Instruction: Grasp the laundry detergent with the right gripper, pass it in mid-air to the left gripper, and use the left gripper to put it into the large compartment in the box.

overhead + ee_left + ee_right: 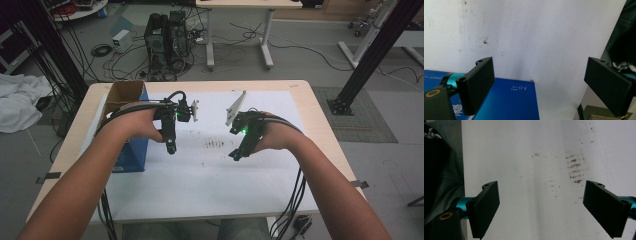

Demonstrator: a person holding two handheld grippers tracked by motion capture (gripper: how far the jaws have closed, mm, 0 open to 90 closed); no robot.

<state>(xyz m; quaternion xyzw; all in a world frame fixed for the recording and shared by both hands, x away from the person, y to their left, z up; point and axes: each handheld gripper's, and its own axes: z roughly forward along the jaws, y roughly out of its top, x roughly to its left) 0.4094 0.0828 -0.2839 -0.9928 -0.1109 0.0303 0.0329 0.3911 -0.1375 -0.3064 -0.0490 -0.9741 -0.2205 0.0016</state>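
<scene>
My left gripper hangs over the white sheet just right of a blue cardboard box. In the left gripper view its jaws stand wide apart with nothing between them, and the blue box lies below. My right gripper hovers over the sheet's middle, pointing down and toward me. Its jaws are also wide apart over bare white paper with brown smudges.
The open-topped box stands along the table's left side. Dark marks dot the sheet between the grippers. Cables trail off the front edge. On the floor beyond the table are a computer tower, another table and black frame posts.
</scene>
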